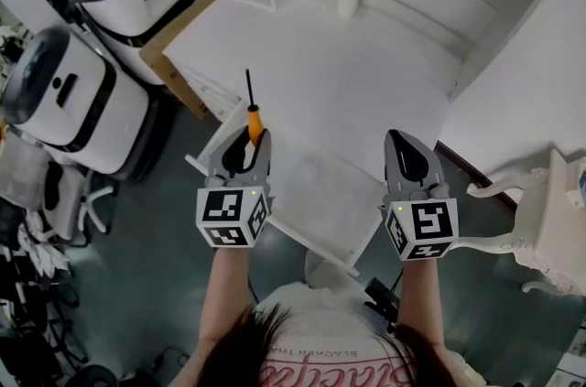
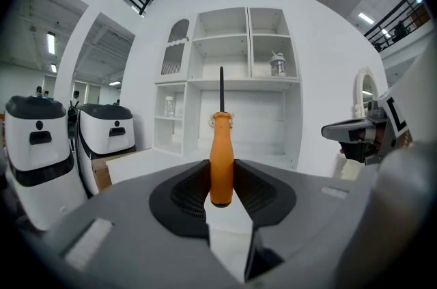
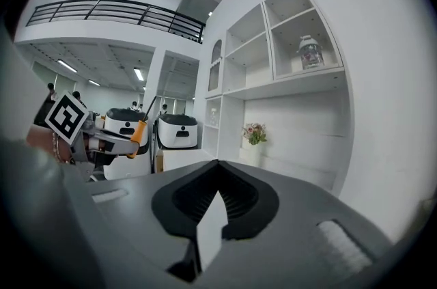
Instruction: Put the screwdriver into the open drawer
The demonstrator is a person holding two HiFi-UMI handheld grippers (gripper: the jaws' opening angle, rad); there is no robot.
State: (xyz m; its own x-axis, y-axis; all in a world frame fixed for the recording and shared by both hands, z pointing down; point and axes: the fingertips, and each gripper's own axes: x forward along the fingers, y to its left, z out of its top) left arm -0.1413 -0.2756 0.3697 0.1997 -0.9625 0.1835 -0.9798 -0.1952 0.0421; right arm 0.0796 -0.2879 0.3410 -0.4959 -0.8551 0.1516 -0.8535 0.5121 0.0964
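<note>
Head view: the left hand-held gripper (image 1: pixel 249 140) pinches the screwdriver (image 1: pixel 254 122) by its orange handle, shaft pointing ahead, over the open drawer's (image 1: pixel 320 188) left part. The right hand-held gripper (image 1: pixel 400 140), pressed together and empty, hangs past its right corner.

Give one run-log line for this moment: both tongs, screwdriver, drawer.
left tongs: shut on screwdriver handle | right tongs: shut, empty | drawer: open, screwdriver not yet inside

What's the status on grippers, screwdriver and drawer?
Left gripper shut on screwdriver, shaft sticking out past the tips. Right gripper shut, empty. Drawer open below, screwdriver not yet in. Nothing seen blocking.
</note>
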